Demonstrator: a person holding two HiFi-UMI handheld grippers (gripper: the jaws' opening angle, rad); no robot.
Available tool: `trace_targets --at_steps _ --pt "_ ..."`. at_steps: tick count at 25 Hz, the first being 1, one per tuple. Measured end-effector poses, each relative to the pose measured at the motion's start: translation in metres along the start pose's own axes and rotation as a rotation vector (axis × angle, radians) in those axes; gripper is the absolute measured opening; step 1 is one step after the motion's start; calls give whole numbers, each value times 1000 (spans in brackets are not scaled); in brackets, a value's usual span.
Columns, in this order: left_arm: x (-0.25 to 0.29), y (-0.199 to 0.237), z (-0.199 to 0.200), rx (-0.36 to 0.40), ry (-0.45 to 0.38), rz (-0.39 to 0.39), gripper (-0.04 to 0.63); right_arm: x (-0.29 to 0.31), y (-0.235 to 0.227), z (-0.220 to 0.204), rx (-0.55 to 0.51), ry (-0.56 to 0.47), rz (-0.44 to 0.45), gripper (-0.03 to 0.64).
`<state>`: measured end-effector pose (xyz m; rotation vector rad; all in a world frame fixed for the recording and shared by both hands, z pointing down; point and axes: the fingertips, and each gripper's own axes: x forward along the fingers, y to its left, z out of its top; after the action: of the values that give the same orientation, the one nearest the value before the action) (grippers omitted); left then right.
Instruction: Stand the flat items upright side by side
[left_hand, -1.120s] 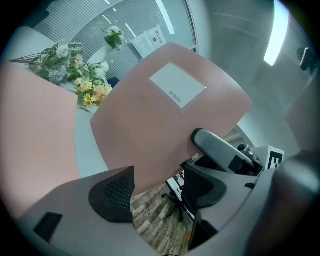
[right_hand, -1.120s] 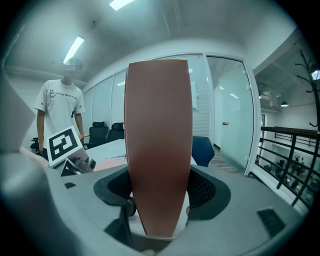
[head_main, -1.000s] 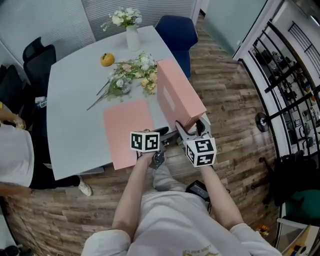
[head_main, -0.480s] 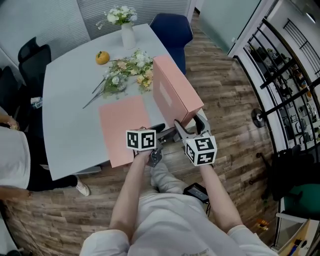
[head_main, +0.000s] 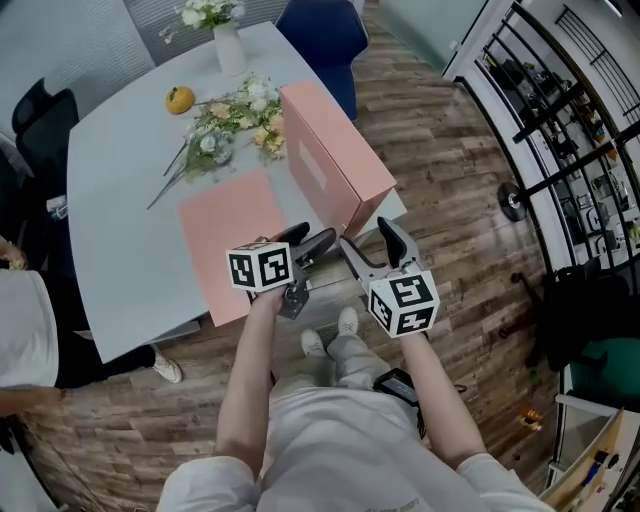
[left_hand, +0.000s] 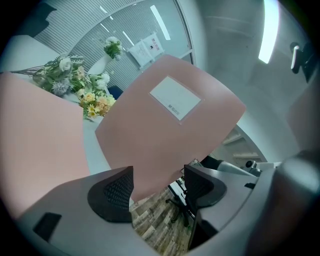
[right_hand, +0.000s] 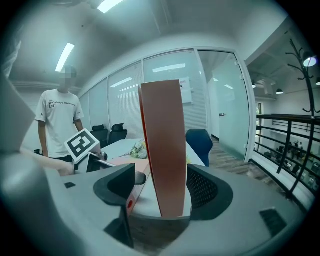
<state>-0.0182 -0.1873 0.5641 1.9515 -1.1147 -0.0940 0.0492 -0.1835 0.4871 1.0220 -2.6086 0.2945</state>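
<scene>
Right gripper (right_hand: 160, 185) released, straddling upright binder (right_hand: 162, 145): one done. Left gripper (left_hand: 157, 182) unclenched, empty; flat binder (head_main: 225, 225) beside it not yet stood.

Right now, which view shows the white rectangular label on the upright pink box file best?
The left gripper view: the white rectangular label faces it, whole. The head view gives a slanted pale patch. The right gripper view gives the pink box file's narrow edge.
</scene>
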Motion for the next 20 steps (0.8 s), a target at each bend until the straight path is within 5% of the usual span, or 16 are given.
trace_targets --at_steps 4,8,20 --pt "-10 4 -2 9 -17 31 319 -8 3 -22 19 39 13 325" --pt "-28 13 -5 82 -34 133 319 -14 9 -42 73 48 41 324" --pt "-110 28 -43 130 -70 387 319 -31 49 -94 298 128 203 324"
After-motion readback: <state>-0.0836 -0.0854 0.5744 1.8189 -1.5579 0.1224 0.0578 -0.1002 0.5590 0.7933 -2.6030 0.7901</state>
